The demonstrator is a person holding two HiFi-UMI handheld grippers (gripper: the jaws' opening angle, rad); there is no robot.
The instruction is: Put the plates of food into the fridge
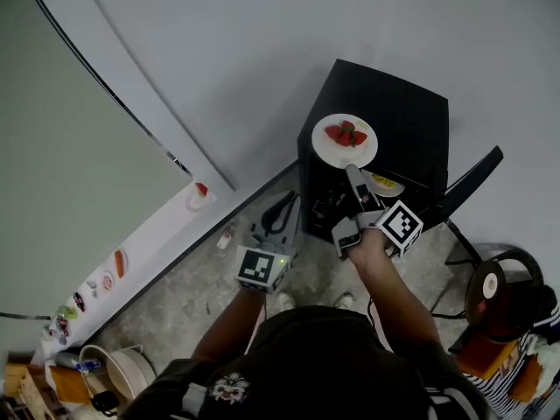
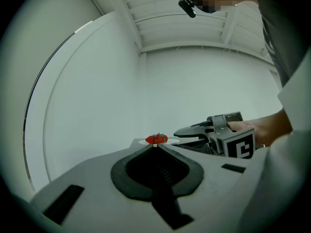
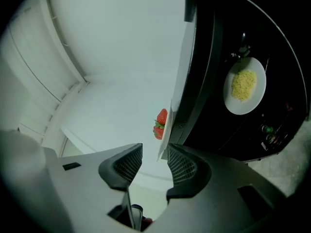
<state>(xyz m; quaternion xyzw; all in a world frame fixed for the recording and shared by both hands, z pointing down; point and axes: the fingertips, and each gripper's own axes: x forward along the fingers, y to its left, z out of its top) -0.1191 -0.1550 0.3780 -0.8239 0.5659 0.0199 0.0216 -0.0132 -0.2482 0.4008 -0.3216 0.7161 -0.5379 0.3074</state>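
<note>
A white plate of strawberries lies on top of the black fridge. My right gripper is at the plate's near rim, rolled onto its side. In the right gripper view the rim stands edge-on between the open jaws of the right gripper, close to the right pad, with the strawberries beyond. Inside the fridge sits a plate of yellow food. My left gripper hangs lower left, shut and empty, facing the strawberries and the right gripper.
The fridge door stands open to the right. A white ledge along the left wall carries more small plates of food. A round stool and another person's striped sleeve are at the lower right.
</note>
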